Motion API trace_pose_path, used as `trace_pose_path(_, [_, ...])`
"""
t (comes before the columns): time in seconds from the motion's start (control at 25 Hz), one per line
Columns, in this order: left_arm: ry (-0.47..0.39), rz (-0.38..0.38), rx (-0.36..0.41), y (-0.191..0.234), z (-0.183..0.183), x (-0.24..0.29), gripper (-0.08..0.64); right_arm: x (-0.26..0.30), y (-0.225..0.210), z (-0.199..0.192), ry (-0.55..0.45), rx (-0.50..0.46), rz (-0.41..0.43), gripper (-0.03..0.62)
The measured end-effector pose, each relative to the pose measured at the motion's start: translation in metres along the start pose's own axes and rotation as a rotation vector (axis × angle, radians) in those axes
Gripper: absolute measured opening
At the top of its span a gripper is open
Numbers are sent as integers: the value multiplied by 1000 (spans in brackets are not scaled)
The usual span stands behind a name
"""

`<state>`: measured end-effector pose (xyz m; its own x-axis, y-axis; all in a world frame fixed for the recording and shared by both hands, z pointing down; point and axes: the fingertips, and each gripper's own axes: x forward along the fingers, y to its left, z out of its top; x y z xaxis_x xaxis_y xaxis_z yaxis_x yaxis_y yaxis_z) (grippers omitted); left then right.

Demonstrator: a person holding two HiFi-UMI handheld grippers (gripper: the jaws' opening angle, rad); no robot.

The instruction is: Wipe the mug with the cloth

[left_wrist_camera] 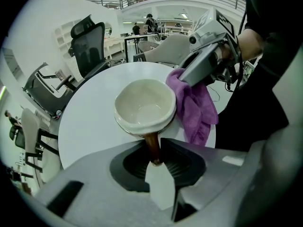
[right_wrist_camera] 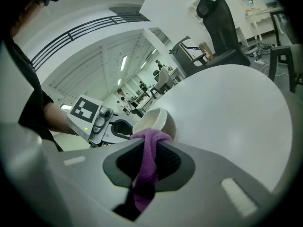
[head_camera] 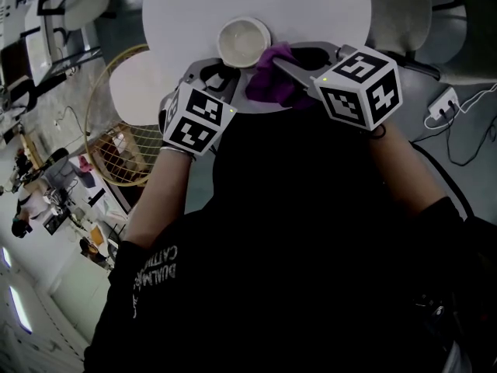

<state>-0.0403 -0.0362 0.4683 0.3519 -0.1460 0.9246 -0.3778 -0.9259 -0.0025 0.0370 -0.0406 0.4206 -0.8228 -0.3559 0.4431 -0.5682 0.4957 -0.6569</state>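
Observation:
A cream mug (left_wrist_camera: 144,105) with a brown handle (left_wrist_camera: 152,145) hangs tilted over the white round table (left_wrist_camera: 90,122). My left gripper (left_wrist_camera: 154,162) is shut on that handle. A purple cloth (left_wrist_camera: 194,105) touches the mug's right side, pinched in my right gripper (left_wrist_camera: 187,77). In the right gripper view the cloth (right_wrist_camera: 147,162) runs between the jaws of the right gripper (right_wrist_camera: 151,145), which is shut on it, with the mug (right_wrist_camera: 156,122) just beyond. From the head view, the mug (head_camera: 243,41) and cloth (head_camera: 272,72) sit at the table's near edge between both grippers.
Black office chairs (left_wrist_camera: 87,41) (right_wrist_camera: 218,13) stand around the table (head_camera: 326,14). A round wire-frame stand (head_camera: 116,142) is on the floor at the left, and a white power strip with a cable (head_camera: 443,103) at the right. People stand far off in the background.

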Motion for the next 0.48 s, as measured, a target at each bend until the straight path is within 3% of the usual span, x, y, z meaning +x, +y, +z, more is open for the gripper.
trace_pose_path(0.48, [14,-1,7,-1,1,0,71,-6,-24,16,-22,-4,-61,49])
